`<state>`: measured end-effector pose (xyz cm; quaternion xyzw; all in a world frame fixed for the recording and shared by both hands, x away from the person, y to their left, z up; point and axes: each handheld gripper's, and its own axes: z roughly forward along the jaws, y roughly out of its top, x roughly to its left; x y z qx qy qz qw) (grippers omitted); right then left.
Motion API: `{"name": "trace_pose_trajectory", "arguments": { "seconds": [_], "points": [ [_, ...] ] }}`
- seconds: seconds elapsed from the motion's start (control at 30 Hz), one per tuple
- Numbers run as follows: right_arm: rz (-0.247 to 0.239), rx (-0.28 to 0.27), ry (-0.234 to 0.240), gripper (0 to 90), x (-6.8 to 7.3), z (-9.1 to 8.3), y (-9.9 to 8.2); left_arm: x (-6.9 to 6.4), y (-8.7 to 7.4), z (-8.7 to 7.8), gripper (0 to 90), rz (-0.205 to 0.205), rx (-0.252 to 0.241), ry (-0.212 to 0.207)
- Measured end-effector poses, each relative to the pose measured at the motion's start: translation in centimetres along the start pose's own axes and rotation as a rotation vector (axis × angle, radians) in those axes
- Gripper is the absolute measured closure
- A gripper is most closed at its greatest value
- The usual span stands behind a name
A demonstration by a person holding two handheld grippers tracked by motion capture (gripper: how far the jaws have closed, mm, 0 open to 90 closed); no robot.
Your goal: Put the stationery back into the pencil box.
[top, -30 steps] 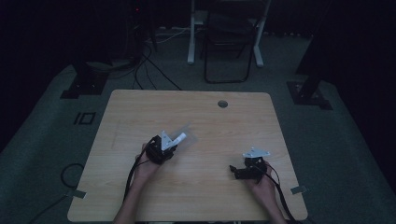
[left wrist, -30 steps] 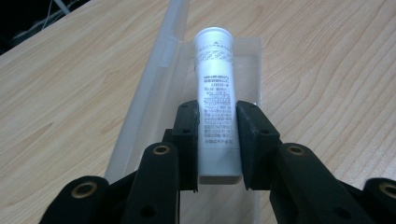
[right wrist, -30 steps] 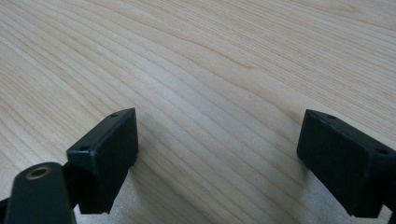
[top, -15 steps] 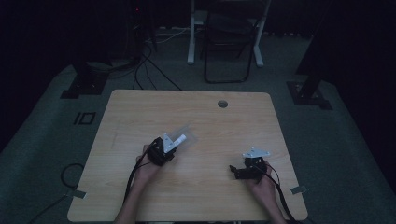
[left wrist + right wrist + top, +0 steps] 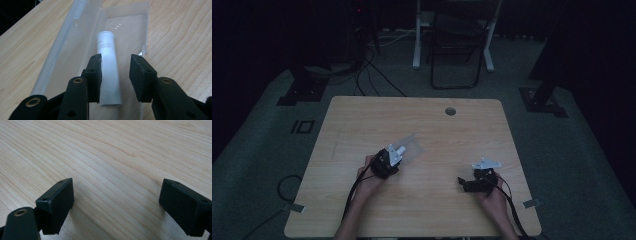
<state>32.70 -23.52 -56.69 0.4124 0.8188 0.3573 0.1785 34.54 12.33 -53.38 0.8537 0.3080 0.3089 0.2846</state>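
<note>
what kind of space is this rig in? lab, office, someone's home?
Most likely a lab or recording studio, not a home. A lone wooden table with a cable grommet hole stands on grey carpet in a darkened room, with black stand bases and loose cables around it and a folding chair behind.

White tube: near end partly behind left jaws; clear case cut off at frame btm.

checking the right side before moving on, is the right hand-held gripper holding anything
No, the right hand-held gripper has its jaws standing wide apart with just bare wooden table between them.
</note>
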Motion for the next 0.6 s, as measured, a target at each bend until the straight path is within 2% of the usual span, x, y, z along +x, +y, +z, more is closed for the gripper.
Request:
{"name": "trace_pose_trajectory", "arguments": {
  "seconds": [0.23, 0.33, 0.6],
  "points": [
    [0.0, -0.001, 0.0, 12.6, 0.0, 0.0, 0.0, -0.1, 0.0, -1.4, 60.3, -0.056, -0.06, -0.017],
    [-0.002, 0.0, 0.0, 12.6, 0.0, 0.0, 0.0, -0.4, 0.0, -2.0, 59.7, -0.08, -0.085, -0.039],
    [-0.003, -0.001, -0.001, 12.6, 0.0, 0.0, 0.0, -1.1, -0.2, -2.9, 57.1, -0.119, -0.11, -0.09]
  ]
}}
